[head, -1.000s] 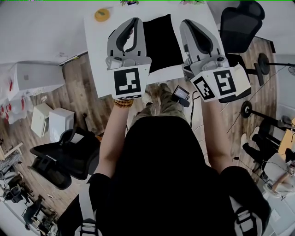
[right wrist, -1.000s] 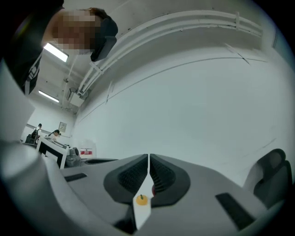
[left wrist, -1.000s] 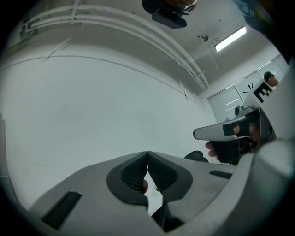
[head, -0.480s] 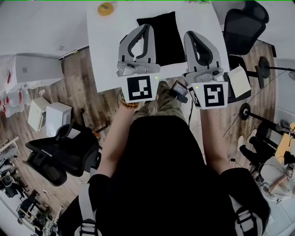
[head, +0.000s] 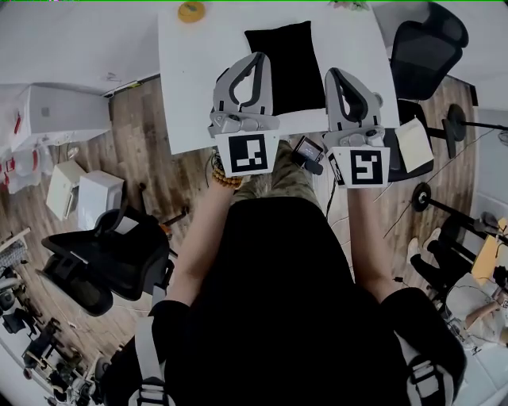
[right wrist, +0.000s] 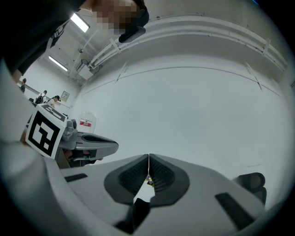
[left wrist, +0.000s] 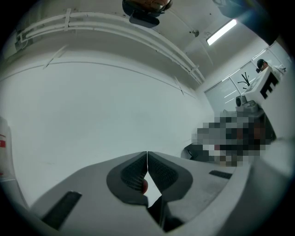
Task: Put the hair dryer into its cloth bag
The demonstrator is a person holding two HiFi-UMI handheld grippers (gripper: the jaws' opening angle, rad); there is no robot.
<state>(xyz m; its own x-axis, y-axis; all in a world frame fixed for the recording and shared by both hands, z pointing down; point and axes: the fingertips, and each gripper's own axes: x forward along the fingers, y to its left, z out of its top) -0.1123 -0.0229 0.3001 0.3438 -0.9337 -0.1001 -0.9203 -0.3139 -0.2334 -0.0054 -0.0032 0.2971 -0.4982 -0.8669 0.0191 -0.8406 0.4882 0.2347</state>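
Head view: a black rectangular cloth bag [head: 287, 63] lies flat on the white counter [head: 190, 87] in the upper middle of the frame. Its slightly longer side runs from the counter's near edge up toward the top of the frame. A round yellow object [head: 190, 11] sits at the counter's far edge, upper left, well apart from the bag. No hair dryer shows as a separate thing. The flat bag would fit either a dryer already inside it or one lying out of frame, and the picture does not settle which.

The left hand-held gripper [head: 258, 59] and the right hand-held gripper [head: 332, 74] are held side by side over the near edge of the counter, pointing up the frame. The bag lies between and just ahead of them. The left one overlaps the bag's left border in the picture and the right one its lower right corner, so neither hand is clearly nearer.

Left gripper view: the left hand-held gripper [left wrist: 147, 154] has its jaws pressed together, pad against pad, with nothing between them. It faces a bare white wall [left wrist: 115, 106], and neither bag nor dryer is in sight.

Right gripper view: the right hand-held gripper [right wrist: 148, 156] is likewise closed and empty. The left one shows at the left of the frame, and the bag is below this view.
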